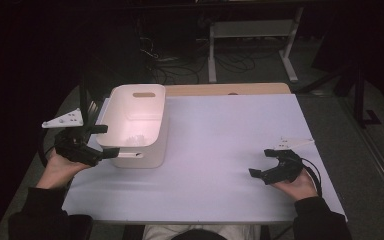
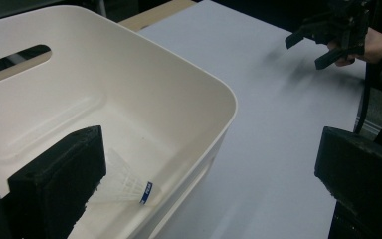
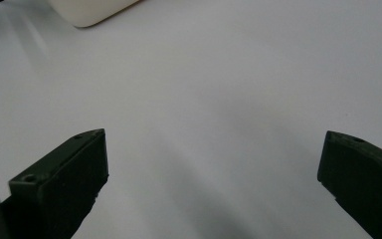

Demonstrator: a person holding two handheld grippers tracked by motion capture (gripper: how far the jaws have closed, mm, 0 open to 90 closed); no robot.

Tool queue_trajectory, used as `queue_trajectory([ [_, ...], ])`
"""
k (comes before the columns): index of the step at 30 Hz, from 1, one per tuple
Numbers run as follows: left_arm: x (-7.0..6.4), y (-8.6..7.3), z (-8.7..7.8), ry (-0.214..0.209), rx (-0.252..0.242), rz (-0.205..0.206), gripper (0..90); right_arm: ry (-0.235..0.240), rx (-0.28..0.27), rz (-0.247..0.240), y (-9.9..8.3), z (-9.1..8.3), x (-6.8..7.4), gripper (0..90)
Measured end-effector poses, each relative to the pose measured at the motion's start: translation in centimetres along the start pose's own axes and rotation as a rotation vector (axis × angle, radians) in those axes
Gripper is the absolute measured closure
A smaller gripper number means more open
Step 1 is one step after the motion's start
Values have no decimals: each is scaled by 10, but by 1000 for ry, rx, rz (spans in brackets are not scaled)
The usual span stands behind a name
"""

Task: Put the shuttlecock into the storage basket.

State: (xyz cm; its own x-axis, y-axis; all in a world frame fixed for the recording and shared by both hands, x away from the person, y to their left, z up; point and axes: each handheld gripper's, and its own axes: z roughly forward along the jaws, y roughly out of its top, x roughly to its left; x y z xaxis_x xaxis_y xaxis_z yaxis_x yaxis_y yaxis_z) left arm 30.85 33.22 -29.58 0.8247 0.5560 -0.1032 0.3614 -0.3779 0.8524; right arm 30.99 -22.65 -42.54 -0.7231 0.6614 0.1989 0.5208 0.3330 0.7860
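A white plastic bin (image 1: 137,125) with slot handles stands on the left part of the white table. Inside it lies a white feather shuttlecock (image 2: 129,186) with a blue band, faintly seen on the bin floor (image 1: 135,136). My left gripper (image 1: 105,141) is open at the bin's near left corner. In the left gripper view (image 2: 211,144) one jaw sits inside the bin and the other outside, astride the bin wall (image 2: 199,99). My right gripper (image 1: 262,163) rests open near the table's right side, with nothing between its jaws (image 3: 214,137).
The white table top (image 1: 220,140) stretches between bin and right gripper, with a wooden strip (image 1: 230,89) along its back edge. The bin's corner (image 3: 94,10) shows far off in the right gripper view. A desk frame (image 1: 250,30) and cables stand on the dark floor behind.
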Motion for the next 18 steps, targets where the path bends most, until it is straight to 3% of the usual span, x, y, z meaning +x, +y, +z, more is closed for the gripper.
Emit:
queue_trajectory([
  [11, -13, -20, 1, 9, -42, 26, 0, 0, 0, 2, 0, 0, 0, 0],
  [18, -15, -34, -2, 22, -94, 34, 0, 0, 0, 1, 0, 0, 0, 0],
])
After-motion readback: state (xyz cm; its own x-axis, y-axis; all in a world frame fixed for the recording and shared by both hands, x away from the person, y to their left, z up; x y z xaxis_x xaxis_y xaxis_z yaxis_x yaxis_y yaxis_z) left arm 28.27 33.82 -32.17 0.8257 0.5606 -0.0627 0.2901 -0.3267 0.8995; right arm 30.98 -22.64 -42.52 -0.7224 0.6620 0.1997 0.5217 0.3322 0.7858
